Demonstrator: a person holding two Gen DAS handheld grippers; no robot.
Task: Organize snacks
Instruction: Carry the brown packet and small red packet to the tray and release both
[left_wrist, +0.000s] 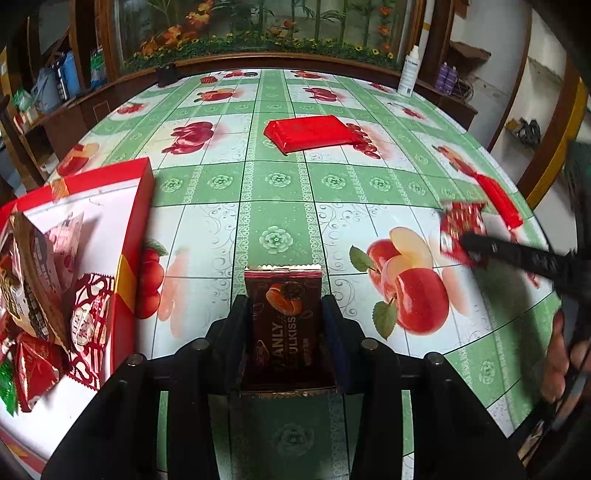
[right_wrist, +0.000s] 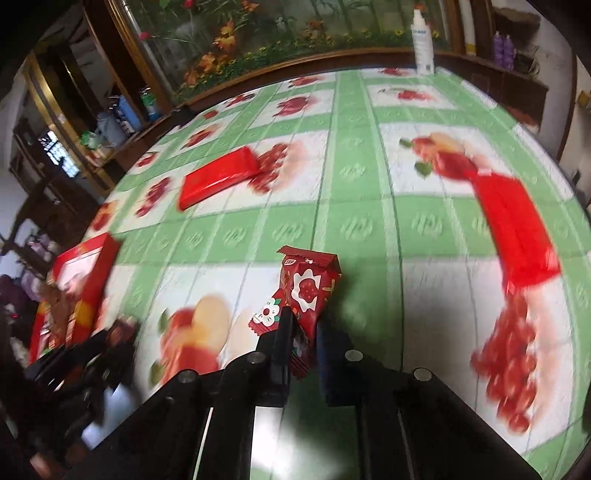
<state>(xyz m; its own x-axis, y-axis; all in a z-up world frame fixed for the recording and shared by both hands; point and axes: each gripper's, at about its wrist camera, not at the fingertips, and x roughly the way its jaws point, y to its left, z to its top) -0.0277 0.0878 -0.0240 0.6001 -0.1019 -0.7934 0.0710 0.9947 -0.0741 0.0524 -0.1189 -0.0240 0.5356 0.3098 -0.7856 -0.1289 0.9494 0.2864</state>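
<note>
Flat red packet (left_wrist: 312, 133) mid-table, red box (left_wrist: 110, 236) left, white bottle (left_wrist: 409, 75) far.

Both grippers (left_wrist: 284, 317) (right_wrist: 303, 332) show matte black frames, round silver bolts on top, and flat dark finger pads (left_wrist: 334, 325)

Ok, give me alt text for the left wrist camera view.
The left gripper holds a dark red snack packet between its jaws above a green fruit-print tablecloth. An open red box of snacks sits left, a flat red packet farther back.
</note>
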